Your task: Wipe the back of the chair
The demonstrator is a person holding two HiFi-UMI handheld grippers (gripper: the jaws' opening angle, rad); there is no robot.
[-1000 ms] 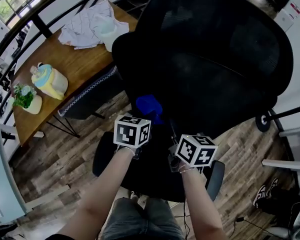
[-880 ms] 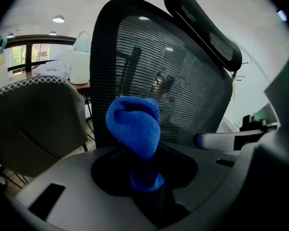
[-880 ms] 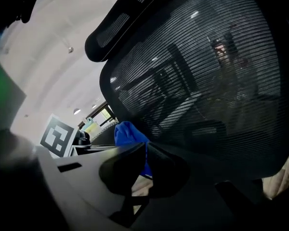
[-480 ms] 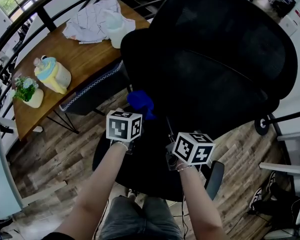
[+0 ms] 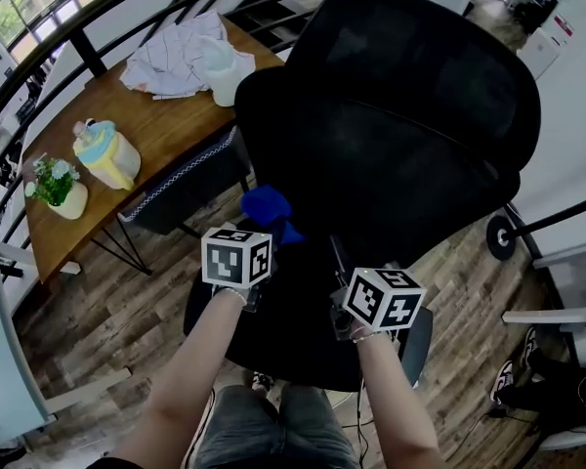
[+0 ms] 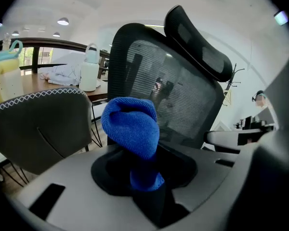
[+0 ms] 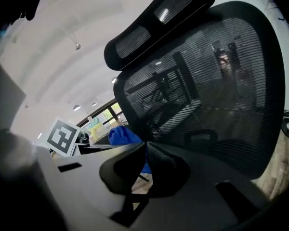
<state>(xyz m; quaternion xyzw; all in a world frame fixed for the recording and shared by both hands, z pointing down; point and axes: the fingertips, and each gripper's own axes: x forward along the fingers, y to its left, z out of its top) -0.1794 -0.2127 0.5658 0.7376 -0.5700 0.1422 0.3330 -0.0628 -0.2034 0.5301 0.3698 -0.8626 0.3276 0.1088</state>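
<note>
Left tool (image 6: 147,184) clamped on cloth (image 6: 131,126), right tool (image 7: 145,160) closed and empty, chair back (image 5: 410,145) just ahead: suggest pressing the cloth's bulge lightly onto the mesh, sweeping overlapping strokes top down.

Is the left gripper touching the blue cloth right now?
Touching. The left gripper view shows the left gripper clamped on the lower end of the blue cloth, whose bunched top sticks out above it.
</note>
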